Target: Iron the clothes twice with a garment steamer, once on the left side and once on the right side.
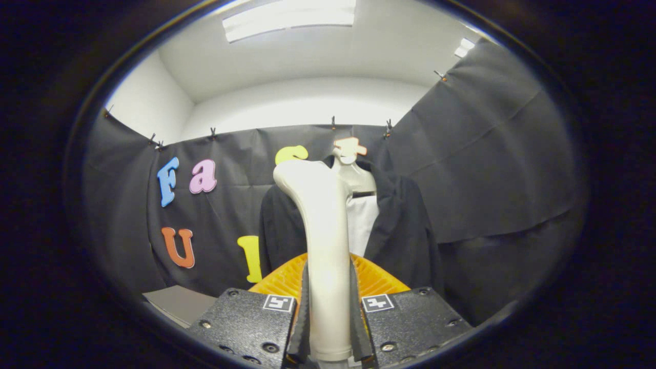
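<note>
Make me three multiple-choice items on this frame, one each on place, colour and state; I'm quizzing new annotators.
1. Where is the jacket?
A. Hanging beyond the fingers
B. Folded on a table
C. Lying on the floor

2. What colour is the steamer handle?
A. Red
B. Off-white
C. Green

3. What is the gripper doing?
A. Open, holding nothing
B. Shut on the jacket
C. Shut on the steamer handle

Answers: 1 A, it hangs on a hanger by the booth wall; 2 B, pale cream; 3 C, both fingers press its sides.
</note>
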### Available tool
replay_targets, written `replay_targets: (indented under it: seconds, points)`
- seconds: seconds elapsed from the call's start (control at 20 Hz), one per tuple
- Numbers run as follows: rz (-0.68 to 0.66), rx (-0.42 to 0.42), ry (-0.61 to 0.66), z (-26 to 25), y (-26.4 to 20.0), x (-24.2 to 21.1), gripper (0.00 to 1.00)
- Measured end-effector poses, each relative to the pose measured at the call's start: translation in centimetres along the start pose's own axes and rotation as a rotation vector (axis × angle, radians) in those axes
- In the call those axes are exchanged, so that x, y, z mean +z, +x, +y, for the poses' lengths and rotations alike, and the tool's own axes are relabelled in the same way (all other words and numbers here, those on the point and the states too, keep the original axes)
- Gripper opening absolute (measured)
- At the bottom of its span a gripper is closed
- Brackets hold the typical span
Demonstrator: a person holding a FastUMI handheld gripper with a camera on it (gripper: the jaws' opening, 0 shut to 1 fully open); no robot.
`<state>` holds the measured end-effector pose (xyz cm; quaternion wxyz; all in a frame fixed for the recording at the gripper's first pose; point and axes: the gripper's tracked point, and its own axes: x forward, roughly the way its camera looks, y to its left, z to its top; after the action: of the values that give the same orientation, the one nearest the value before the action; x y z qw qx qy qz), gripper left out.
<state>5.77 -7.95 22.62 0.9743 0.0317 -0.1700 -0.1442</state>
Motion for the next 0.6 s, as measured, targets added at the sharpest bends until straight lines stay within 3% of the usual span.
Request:
replay_targets:
  seconds: [0.2,0.6]
  points:
    - [0.000,0.013,-0.022,1.4,3.9,-0.2,0.35]
    - [-0.103,-0.108,-0.131,0.6,9.6,3.3,0.35]
